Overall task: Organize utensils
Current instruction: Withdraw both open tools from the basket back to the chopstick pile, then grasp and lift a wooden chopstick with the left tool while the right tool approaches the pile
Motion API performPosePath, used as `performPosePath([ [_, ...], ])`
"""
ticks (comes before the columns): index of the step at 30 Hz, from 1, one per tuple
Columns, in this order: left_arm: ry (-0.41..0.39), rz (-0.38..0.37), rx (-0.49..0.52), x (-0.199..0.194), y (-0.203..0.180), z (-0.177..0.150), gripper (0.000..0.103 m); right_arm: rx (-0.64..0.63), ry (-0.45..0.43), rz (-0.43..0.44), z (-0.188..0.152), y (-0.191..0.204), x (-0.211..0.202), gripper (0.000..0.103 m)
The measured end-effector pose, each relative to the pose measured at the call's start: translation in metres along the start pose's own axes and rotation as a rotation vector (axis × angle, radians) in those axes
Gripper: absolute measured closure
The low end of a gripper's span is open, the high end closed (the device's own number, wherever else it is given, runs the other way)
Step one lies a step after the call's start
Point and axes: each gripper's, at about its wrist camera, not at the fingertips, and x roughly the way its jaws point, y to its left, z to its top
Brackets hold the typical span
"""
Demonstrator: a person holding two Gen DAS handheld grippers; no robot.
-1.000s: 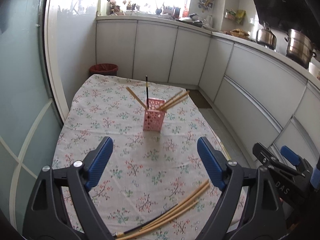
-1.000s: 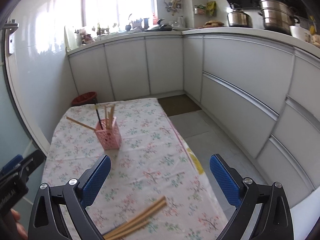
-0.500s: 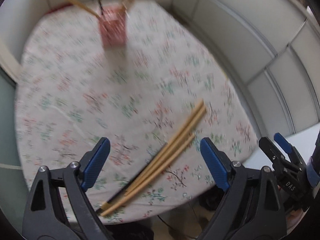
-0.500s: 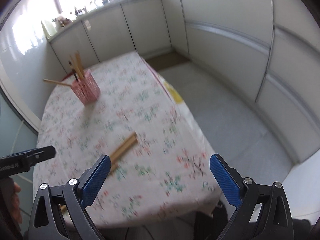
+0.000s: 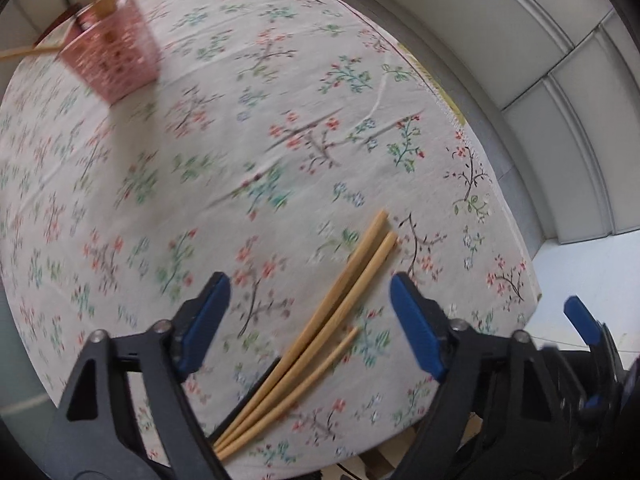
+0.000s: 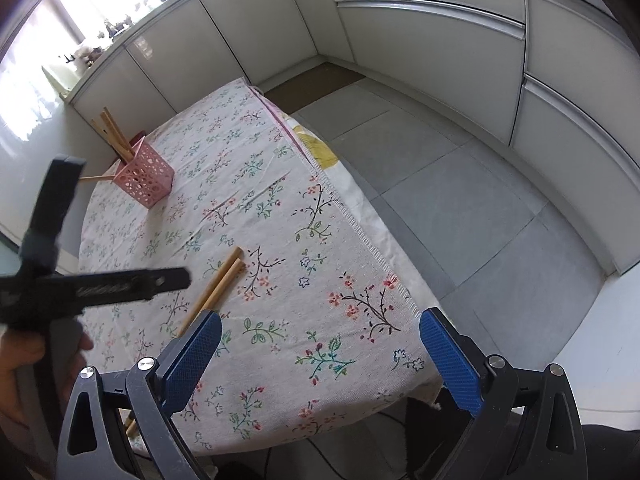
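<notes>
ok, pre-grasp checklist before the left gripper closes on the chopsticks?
1. Left gripper open: ok; its jaws have just been closing, pads not on anything.
2. Chopsticks between the left jaws: ok, a loose bundle crosses the gap at a slant.
3. Single stick isolated: not ok, several lie side by side and a dark one sits under them.
4. Holder upright with room: ok, pink, a few sticks already in it.
5. Right gripper clear: ok, open and empty at the tablecloth edge.
6. Pad height above the cloth: cannot tell.
</notes>
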Motion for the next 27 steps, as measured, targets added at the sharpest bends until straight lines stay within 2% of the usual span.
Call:
performPosePath([
  [3,0.040,0.012,0.005,0.011,-0.006,0.010,0.042,-0.006,0.001,-0.005,0.000,-0.001,0.000,0.003],
  [13,0.086,0.010,0.029,0.031,-0.013,0.016,0.042,0.021,0.038,0.005,0.004,-0.007,0.009,0.003],
  [17,0.105,0.033,0.067,0.051,-0.028,0.022,0.049,0.015,0.034,-0.003,0.004,-0.004,0.009,0.003],
  [19,0.086,0.043,0.104,0.052,-0.034,0.022,0.052,0.017,0.038,-0.002,0.005,-0.003,0.011,0.003],
  [22,0.075,0.037,0.124,0.053,-0.040,0.024,0.067,0.018,0.051,-0.005,0.005,-0.001,0.015,0.003],
  [23,0.065,0.038,0.128,0.052,-0.040,0.025,0.080,0.018,0.054,-0.007,0.005,0.000,0.016,0.003],
  [24,0.058,0.040,0.130,0.052,-0.039,0.025,0.090,0.017,0.057,-0.009,0.005,0.001,0.017,0.003],
  [27,0.037,0.016,0.102,0.048,-0.027,0.027,0.091,0.021,0.071,-0.015,0.005,0.002,0.022,0.003],
])
